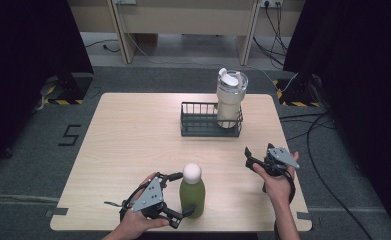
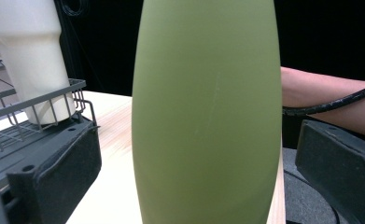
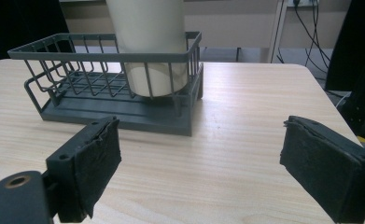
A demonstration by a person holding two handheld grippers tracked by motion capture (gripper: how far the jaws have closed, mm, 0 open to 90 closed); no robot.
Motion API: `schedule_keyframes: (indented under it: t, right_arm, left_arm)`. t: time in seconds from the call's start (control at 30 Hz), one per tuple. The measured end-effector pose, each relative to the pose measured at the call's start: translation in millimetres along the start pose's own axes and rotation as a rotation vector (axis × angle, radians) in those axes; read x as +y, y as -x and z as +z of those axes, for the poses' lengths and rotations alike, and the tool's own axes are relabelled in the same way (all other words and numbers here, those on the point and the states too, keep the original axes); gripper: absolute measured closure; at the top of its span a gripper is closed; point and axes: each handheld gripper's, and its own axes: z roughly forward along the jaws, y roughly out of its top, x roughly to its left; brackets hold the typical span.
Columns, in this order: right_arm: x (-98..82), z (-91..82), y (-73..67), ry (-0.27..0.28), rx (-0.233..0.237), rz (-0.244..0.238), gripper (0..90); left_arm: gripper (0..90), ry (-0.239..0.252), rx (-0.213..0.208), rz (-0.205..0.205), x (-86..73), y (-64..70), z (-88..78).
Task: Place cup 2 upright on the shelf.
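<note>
A green bottle [image 1: 193, 196] with a white round cap stands upright near the table's front edge. My left gripper [image 1: 182, 195] is open, one jaw on each side of the bottle's lower body. In the left gripper view the bottle [image 2: 208, 116] stands between the jaws with a small gap at each side. My right gripper [image 1: 249, 157] is held at the front right of the table, open and holding nothing; in its own view the open right gripper [image 3: 201, 172] faces a dark grey wire basket [image 3: 77, 56].
The wire basket [image 1: 198, 129] stands at the middle back of the wooden table [image 1: 128, 145]. A tall cream tumbler [image 1: 230, 97] with a lid stands in its right end. Black curtains flank the table, and cables lie on the floor at right.
</note>
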Motion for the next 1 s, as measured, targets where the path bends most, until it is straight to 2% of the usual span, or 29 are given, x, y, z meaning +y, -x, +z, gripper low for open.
schedule_keyframes:
  t: [0.53, 0.6, 0.73, 0.9, 1.0]
  right_arm:
    - [-1.1, 0.5, 0.2, -0.002, -0.001, 0.002, 12.2]
    - [-1.0, 0.5, 0.3, -0.001, -0.001, 0.002, 12.2]
    - [-0.9, 0.3, 0.8, -0.001, -0.003, 0.004, 12.4]
    - [-1.9, 0.5, 1.2, -0.004, -0.004, 0.003, 12.4]
    - [-2.0, 0.7, 1.3, -0.004, -0.006, 0.004, 12.5]
  left_arm:
    - [2.2, -0.019, -0.023, 0.013, -0.5, 0.6, 17.9]
    - [4.3, -0.019, -0.019, 0.013, -1.0, 0.4, 18.2]
    - [14.3, -0.018, -0.009, 0.008, -2.4, -1.2, 17.8]
    - [20.0, -0.006, -0.018, 0.009, -3.0, 0.0, 17.5]
    - [20.5, -0.003, -0.016, 0.008, -3.2, 0.0, 16.9]
